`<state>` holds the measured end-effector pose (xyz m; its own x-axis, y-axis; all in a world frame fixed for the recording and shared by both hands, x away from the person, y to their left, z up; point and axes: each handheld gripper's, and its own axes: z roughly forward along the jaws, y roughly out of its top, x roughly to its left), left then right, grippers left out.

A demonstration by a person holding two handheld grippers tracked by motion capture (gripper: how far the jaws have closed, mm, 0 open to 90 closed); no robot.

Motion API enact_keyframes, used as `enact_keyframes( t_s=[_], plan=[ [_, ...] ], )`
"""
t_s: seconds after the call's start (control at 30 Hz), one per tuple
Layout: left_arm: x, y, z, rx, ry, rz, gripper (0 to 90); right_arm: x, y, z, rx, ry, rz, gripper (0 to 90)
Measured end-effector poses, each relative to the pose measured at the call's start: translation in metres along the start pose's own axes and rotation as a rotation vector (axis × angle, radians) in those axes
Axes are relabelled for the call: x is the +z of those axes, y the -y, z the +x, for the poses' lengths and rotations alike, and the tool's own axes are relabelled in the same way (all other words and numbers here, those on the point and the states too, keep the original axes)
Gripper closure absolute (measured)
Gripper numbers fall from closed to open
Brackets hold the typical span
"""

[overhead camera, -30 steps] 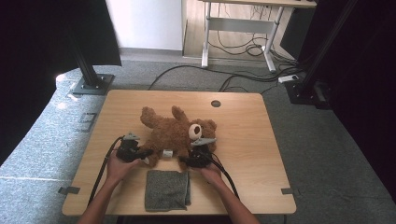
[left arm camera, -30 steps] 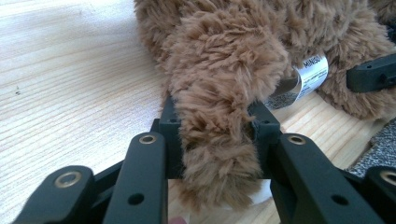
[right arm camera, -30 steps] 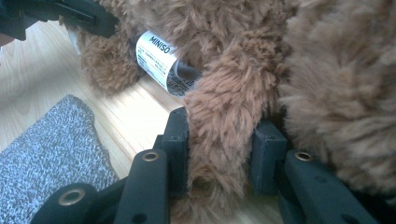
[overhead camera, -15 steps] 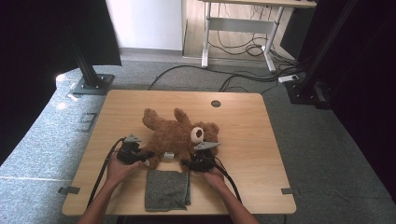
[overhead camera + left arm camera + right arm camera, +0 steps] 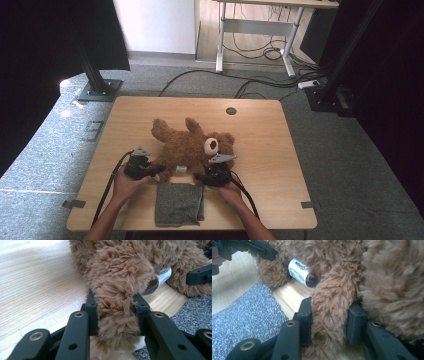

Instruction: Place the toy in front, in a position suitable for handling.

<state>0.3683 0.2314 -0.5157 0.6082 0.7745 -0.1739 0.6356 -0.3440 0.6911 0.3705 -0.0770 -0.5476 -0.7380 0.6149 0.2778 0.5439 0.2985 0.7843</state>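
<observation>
A brown teddy bear (image 5: 187,147) lies in the middle of the wooden table (image 5: 260,125), its head towards the right. My left gripper (image 5: 157,172) is shut on one of its legs (image 5: 116,302); the pads press the fur from both sides. My right gripper (image 5: 200,176) has the bear's arm (image 5: 330,305) between its pads. Those jaws have just been opening a little, though both pads still touch the fur. A white label (image 5: 299,271) sticks out of the bear's body between the two held limbs.
A folded grey cloth (image 5: 179,202) lies flat at the near edge, between the person's hands. A round cable hole (image 5: 231,110) sits near the far edge. Cables trail back from both grippers along the forearms.
The bear and both grippers have shifted slightly towards the near edge of the table. Both limbs stay between the jaws.
</observation>
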Motion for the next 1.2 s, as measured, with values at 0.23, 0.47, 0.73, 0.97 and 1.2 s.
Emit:
enact_keyframes(
  t_s=[0.23, 0.47, 0.73, 0.97, 1.2],
  plan=[
    [-0.001, 0.002, -0.002, 0.001, 0.001, 0.001, 65.5, -0.002, 0.001, 0.001, -0.003, -0.005, 0.0, 63.7],
    [0.0, 0.002, -0.001, -0.002, 0.006, -0.002, 65.3, -0.008, -0.002, 0.004, -0.018, 0.022, -0.03, 50.3],
    [0.001, 0.002, -0.002, 0.0, 0.002, -0.003, 65.3, -0.027, -0.007, 0.02, -0.042, 0.014, -0.082, 40.3],
    [0.001, 0.002, -0.002, -0.002, 0.003, -0.003, 65.3, -0.043, -0.007, 0.034, -0.068, -0.049, -0.094, 38.0],
    [0.001, 0.002, -0.001, -0.001, 0.005, -0.002, 65.3, -0.022, -0.002, 0.058, -0.099, -0.141, -0.027, 34.4]
  ],
)
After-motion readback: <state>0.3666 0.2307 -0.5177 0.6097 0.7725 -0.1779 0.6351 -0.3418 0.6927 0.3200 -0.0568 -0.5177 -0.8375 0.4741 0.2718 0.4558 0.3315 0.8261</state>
